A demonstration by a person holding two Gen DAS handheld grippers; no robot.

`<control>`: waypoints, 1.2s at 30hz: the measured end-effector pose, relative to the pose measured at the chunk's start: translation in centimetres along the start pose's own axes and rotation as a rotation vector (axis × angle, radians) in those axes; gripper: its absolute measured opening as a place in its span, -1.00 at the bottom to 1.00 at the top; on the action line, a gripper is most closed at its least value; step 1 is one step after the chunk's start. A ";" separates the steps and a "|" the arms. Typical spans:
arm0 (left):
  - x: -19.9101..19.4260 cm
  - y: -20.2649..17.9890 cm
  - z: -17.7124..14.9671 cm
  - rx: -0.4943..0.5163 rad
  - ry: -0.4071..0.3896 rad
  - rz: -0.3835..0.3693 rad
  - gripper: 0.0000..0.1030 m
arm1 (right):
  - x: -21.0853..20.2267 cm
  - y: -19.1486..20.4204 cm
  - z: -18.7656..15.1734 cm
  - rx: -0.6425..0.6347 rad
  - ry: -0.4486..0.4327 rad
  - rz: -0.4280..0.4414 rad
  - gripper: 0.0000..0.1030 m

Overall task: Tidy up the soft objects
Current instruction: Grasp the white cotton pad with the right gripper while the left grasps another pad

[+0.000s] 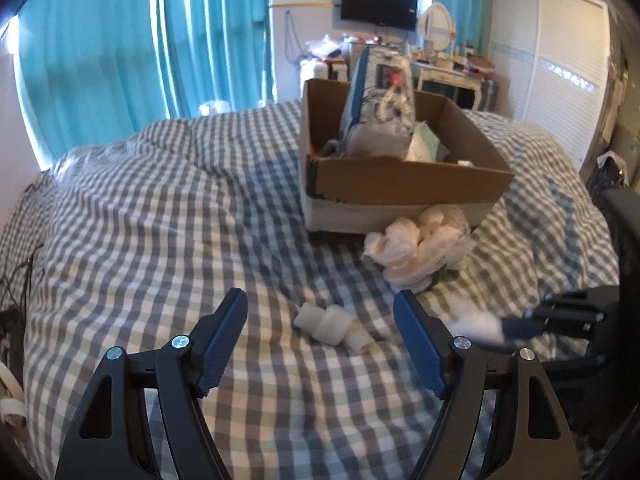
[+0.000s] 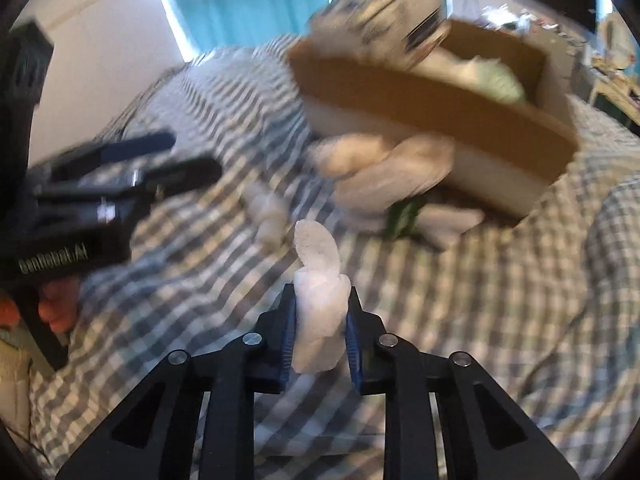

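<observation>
My left gripper [image 1: 320, 304] is open and empty above the checked bed cover, with a small white soft roll [image 1: 330, 324] lying between and just beyond its fingers. My right gripper [image 2: 320, 300] is shut on a white soft piece [image 2: 318, 280] and holds it above the bed; it also shows in the left wrist view [image 1: 480, 326] at the right. A crumpled white soft bundle [image 1: 420, 248] lies against the front of an open cardboard box [image 1: 400, 180]. The box holds a tall patterned blue-and-white pack [image 1: 380, 96] and other soft things.
The bed cover [image 1: 160, 220] is grey-and-white check and lumpy. Turquoise curtains [image 1: 120, 40] hang behind the bed. A dresser with a mirror [image 1: 440, 24], a wall screen and a white wardrobe [image 1: 552, 60] stand at the back right. The right wrist view is blurred.
</observation>
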State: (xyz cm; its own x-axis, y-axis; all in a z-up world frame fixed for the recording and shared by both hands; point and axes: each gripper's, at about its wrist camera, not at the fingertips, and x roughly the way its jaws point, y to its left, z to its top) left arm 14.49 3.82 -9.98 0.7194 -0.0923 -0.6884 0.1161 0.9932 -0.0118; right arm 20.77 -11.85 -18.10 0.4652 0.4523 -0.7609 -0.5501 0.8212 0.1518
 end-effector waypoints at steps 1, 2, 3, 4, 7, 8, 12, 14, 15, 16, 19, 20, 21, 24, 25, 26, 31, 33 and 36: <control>0.0 -0.2 0.3 -0.002 -0.001 -0.006 0.48 | -0.6 -0.4 0.2 0.007 -0.019 -0.019 -0.61; 0.2 -0.5 0.8 -0.011 -0.002 -0.002 0.48 | -1.2 -0.9 0.5 0.014 -0.038 -0.037 -0.61; 0.4 -0.7 1.1 -0.017 -0.002 -0.002 0.48 | -1.8 -1.4 0.8 0.021 -0.056 -0.051 -0.62; 0.8 -0.9 1.4 -0.025 0.002 -0.002 0.48 | -2.3 -1.9 1.0 0.025 -0.069 -0.067 -0.62; 2.4 -1.6 1.4 -0.007 0.006 0.027 0.45 | -2.9 -3.2 1.8 0.030 -0.090 -0.127 -0.62; 2.9 -1.9 1.1 0.014 0.008 0.044 0.43 | -3.1 -3.8 1.7 0.044 -0.094 -0.129 -0.62; 5.5 -1.2 -0.3 0.005 0.080 0.053 0.42 | -2.5 -4.9 1.5 0.070 -0.077 -0.123 -0.62; 6.2 -0.7 -0.5 -0.013 0.101 0.048 0.42 | -2.2 -5.5 1.2 0.074 -0.065 -0.119 -0.62; 6.8 -0.4 -0.6 -0.024 0.118 0.042 0.42 | -2.3 -5.6 1.0 0.075 -0.064 -0.117 -0.62; 7.2 -0.3 -0.7 -0.030 0.132 0.041 0.41 | -2.1 -5.5 0.9 0.076 -0.065 -0.116 -0.62; 9.1 -0.4 -1.3 -0.030 0.194 0.041 0.35 | -2.1 -5.8 0.9 0.089 -0.069 -0.104 -0.62; 9.7 -0.5 -1.4 -0.027 0.215 0.041 0.19 | -2.1 -6.0 0.9 0.095 -0.069 -0.102 -0.62; 10.2 -0.6 -1.5 -0.025 0.230 0.049 0.11 | -2.1 -6.1 0.8 0.098 -0.068 -0.100 -0.62; 11.0 -0.5 -1.6 -0.032 0.243 0.049 -0.05 | -2.0 -6.2 0.6 0.108 -0.066 -0.096 -0.61; 11.0 -0.5 -1.7 -0.035 0.241 0.048 -0.08 | -2.1 -6.2 0.5 0.108 -0.067 -0.095 -0.62; 11.0 -0.4 -1.8 -0.037 0.236 0.046 -0.12 | -2.3 -6.1 0.5 0.107 -0.070 -0.095 -0.62; 8.9 -0.7 -1.5 -0.029 0.181 0.049 -0.24 | -3.0 -5.8 0.2 0.097 -0.091 -0.102 -0.62; 7.5 -1.1 -1.4 -0.019 0.142 0.036 -0.26 | -3.3 -5.8 0.0 0.102 -0.099 -0.108 -0.62; 5.1 -2.0 -1.2 0.004 0.092 0.014 -0.26 | -4.1 -5.9 -0.2 0.111 -0.119 -0.116 -0.62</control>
State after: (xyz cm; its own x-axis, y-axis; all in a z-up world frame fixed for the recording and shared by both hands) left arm 17.15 1.45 -14.33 0.6550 -0.0713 -0.7522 0.1094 0.9940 0.0010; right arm 21.95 -18.60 -15.97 0.6032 0.3849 -0.6986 -0.4110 0.9006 0.1413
